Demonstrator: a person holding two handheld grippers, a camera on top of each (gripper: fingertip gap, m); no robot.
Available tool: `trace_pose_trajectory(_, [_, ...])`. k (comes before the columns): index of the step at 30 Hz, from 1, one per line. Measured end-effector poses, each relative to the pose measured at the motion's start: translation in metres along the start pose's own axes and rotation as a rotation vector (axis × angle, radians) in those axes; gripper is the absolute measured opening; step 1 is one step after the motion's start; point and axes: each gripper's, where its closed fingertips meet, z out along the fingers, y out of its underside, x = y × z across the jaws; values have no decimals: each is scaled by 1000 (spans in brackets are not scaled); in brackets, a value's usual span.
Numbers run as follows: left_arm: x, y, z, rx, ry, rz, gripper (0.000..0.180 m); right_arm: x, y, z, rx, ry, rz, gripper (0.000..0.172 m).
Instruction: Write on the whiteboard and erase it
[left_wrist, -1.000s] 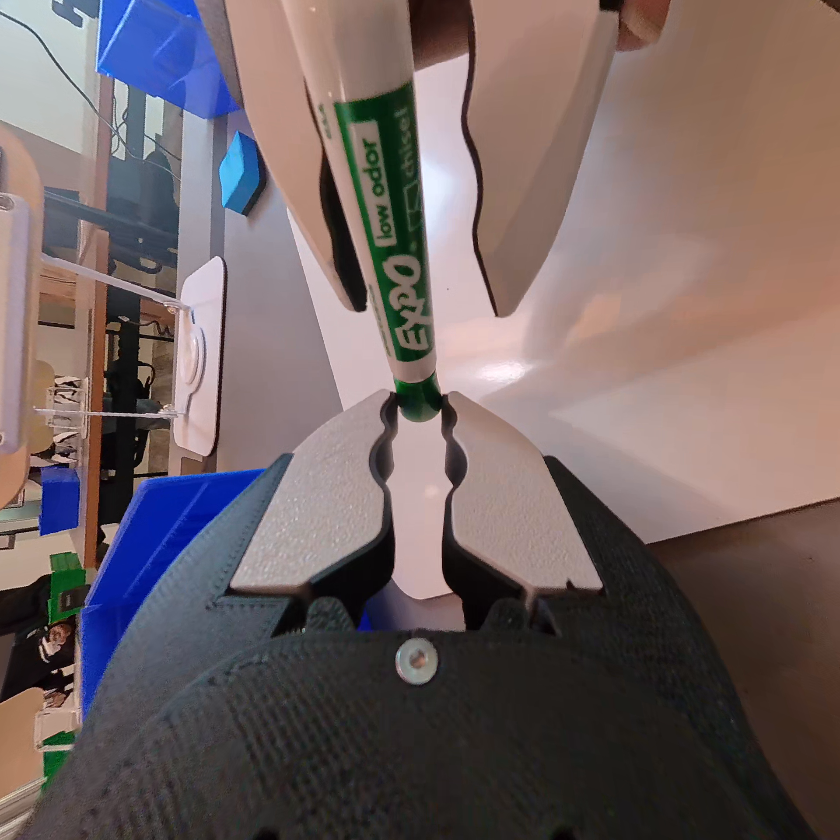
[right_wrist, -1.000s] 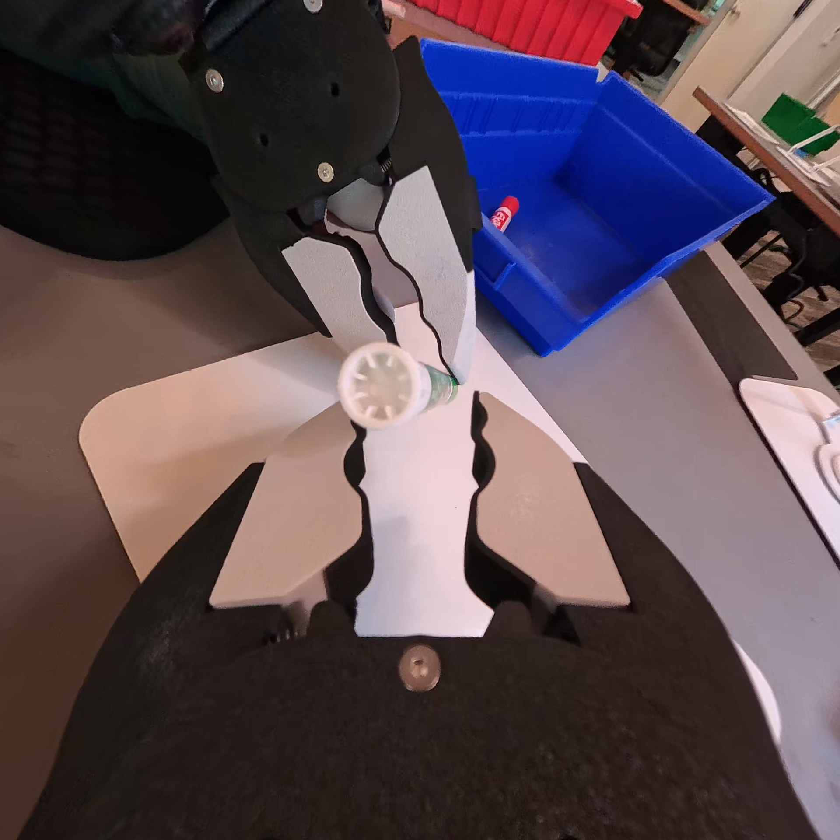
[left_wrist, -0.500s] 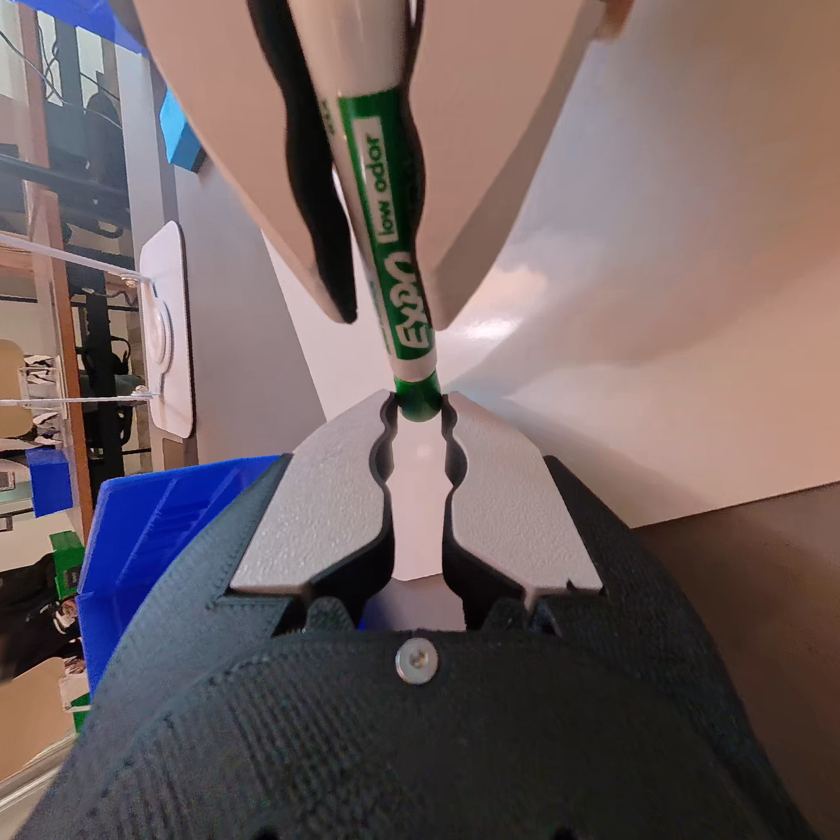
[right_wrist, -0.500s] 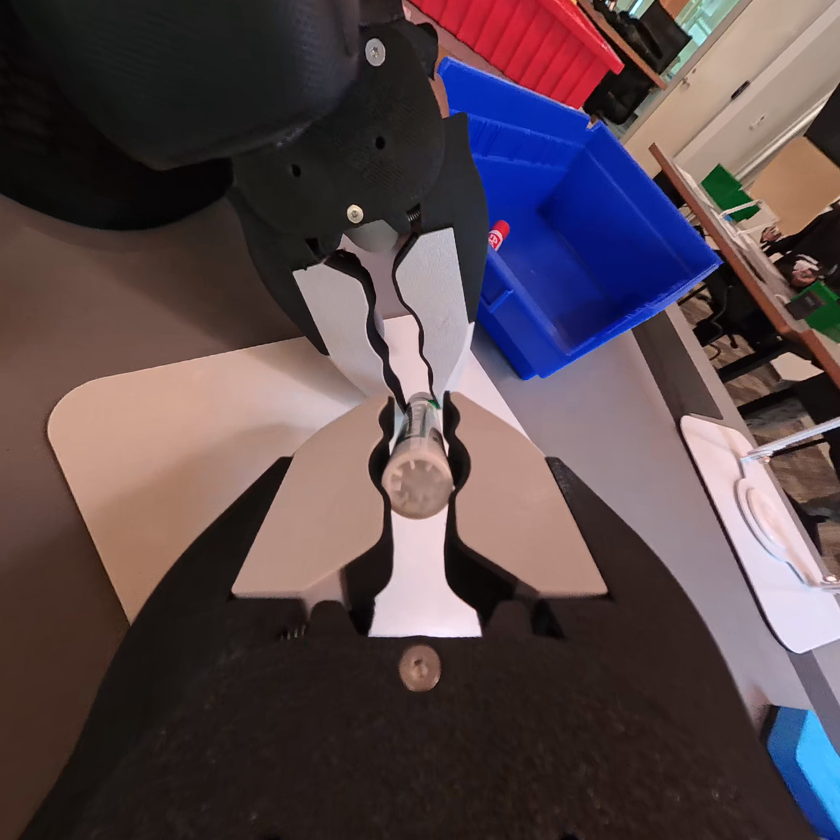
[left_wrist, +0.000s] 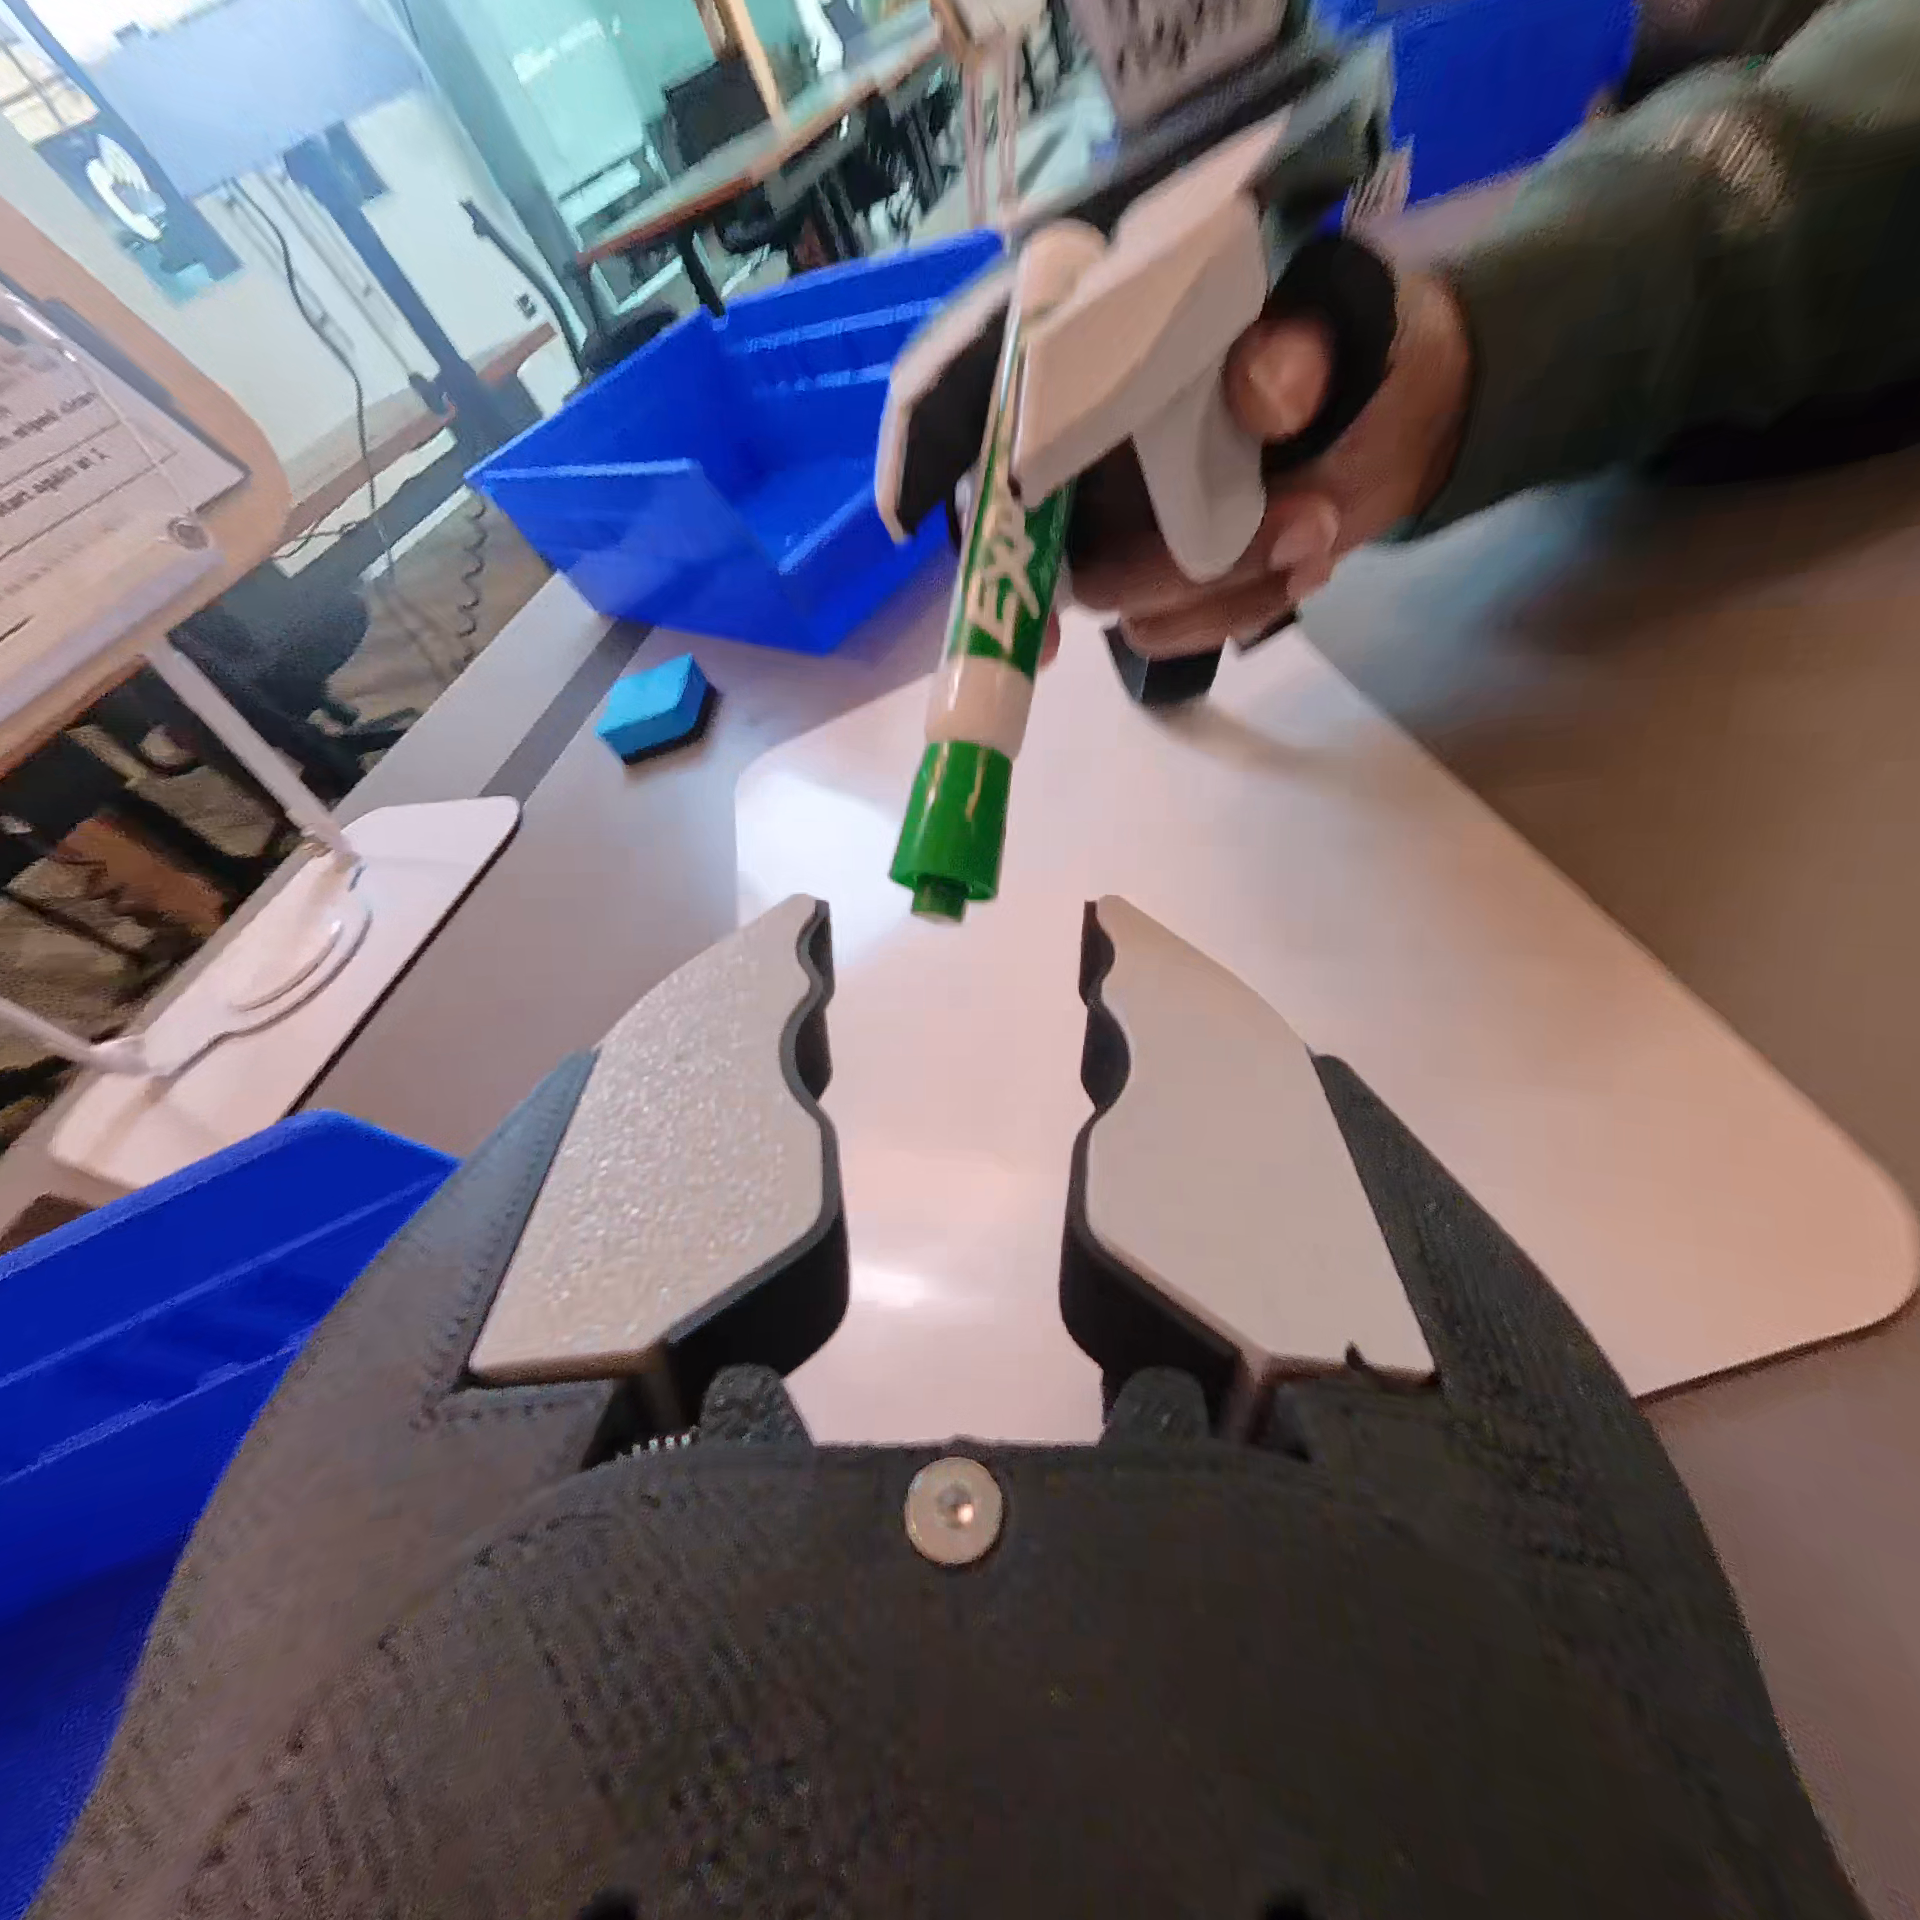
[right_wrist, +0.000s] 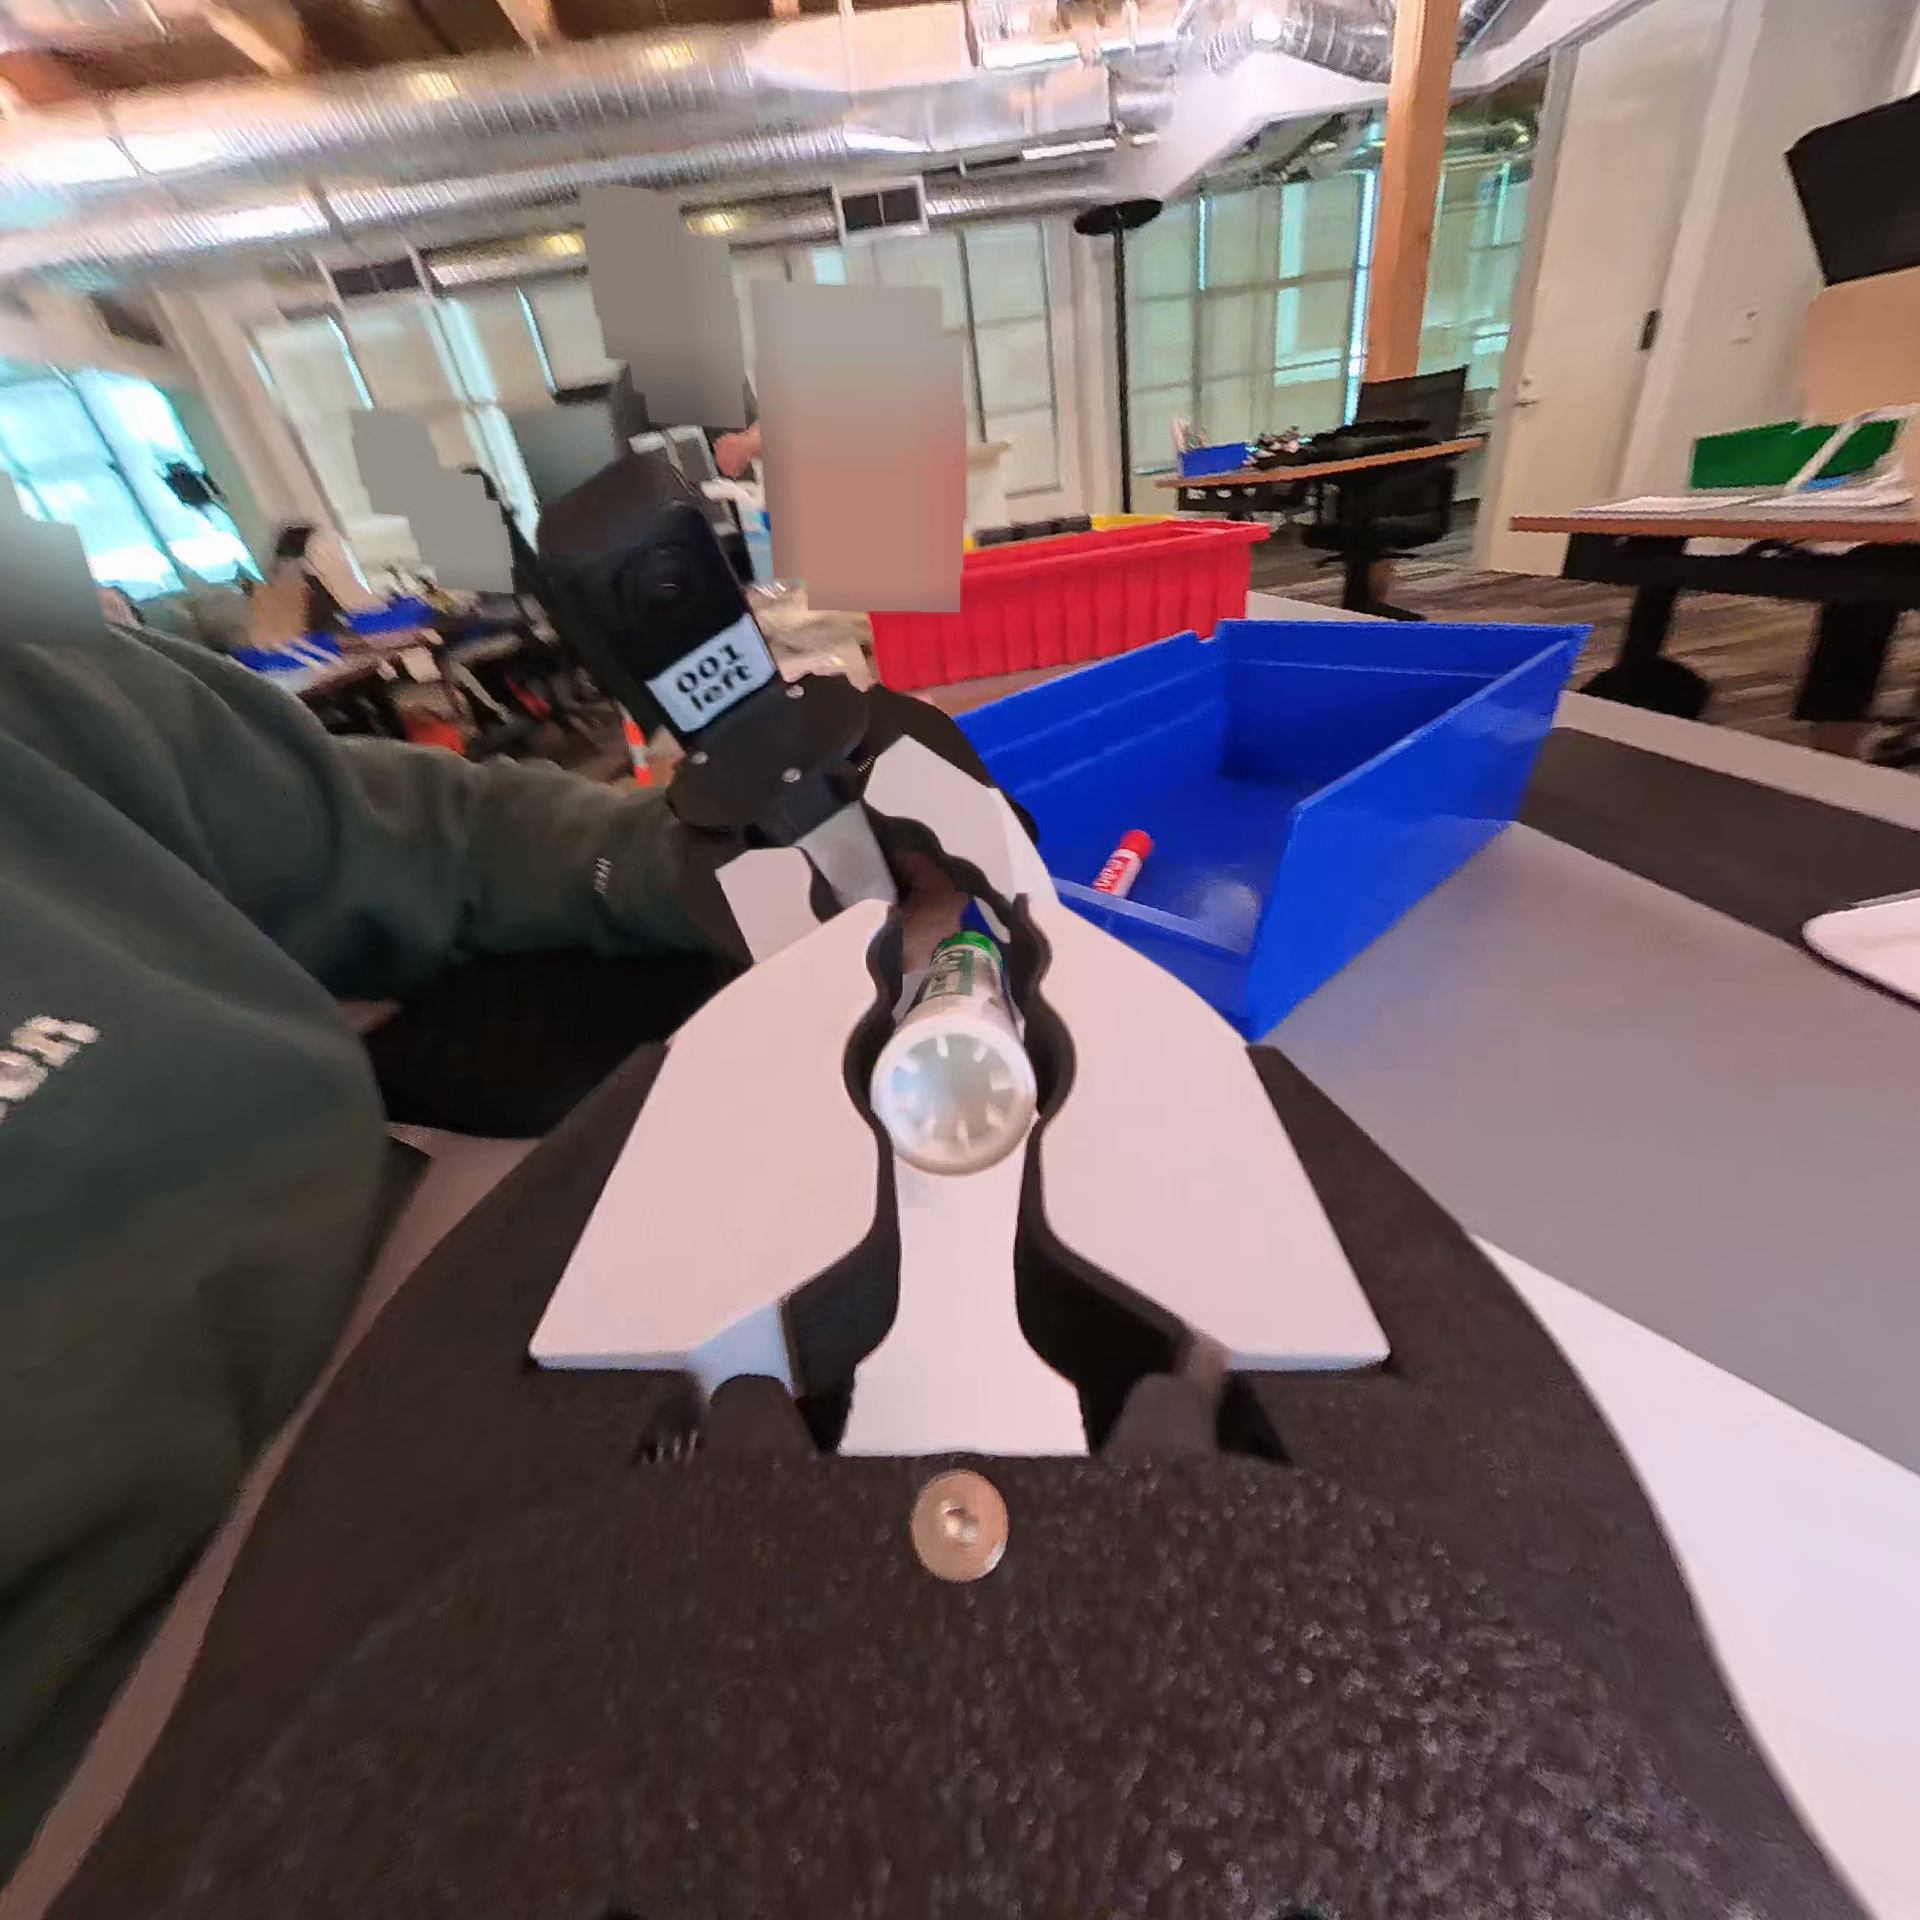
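Note:
My right gripper (right_wrist: 954, 935) is shut on the barrel of a green-and-white marker (right_wrist: 951, 1081), whose white butt end faces the camera. In the left wrist view the right gripper (left_wrist: 997, 416) holds the marker (left_wrist: 977, 665) slanted down over the whiteboard (left_wrist: 1351, 987). The marker's green end hangs just in front of my left gripper (left_wrist: 956, 920). The left gripper is open and empty; its pads do not touch the marker. It also shows in the right wrist view (right_wrist: 904, 862), jaws apart, beyond the marker. A blue eraser (left_wrist: 657, 707) lies on the table left of the board.
A blue bin (left_wrist: 727, 488) stands behind the board; in the right wrist view (right_wrist: 1351, 779) it holds a red marker (right_wrist: 1122, 862). Another blue bin (left_wrist: 156, 1299) is at my near left. A white sign-stand base (left_wrist: 281, 966) sits left. A red bin (right_wrist: 1070, 603) is farther back. One gripper's finger ends stand about 7 cm off the other's.
My right gripper closed on the marker's barrel. My left gripper then opened, let go of the marker's green end and drew back. Both views have swung up from the board.

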Motion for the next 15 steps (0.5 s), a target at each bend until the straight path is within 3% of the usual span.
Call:
trace_pose_trajectory(5, [10,-20,-9,127,104,-101,17,-6,2,4,35,-76,97,20])
trace_pose_trajectory(15, [14,-26,-20,113,218,-162,17,-15,9,4,-23,-148,103,21])
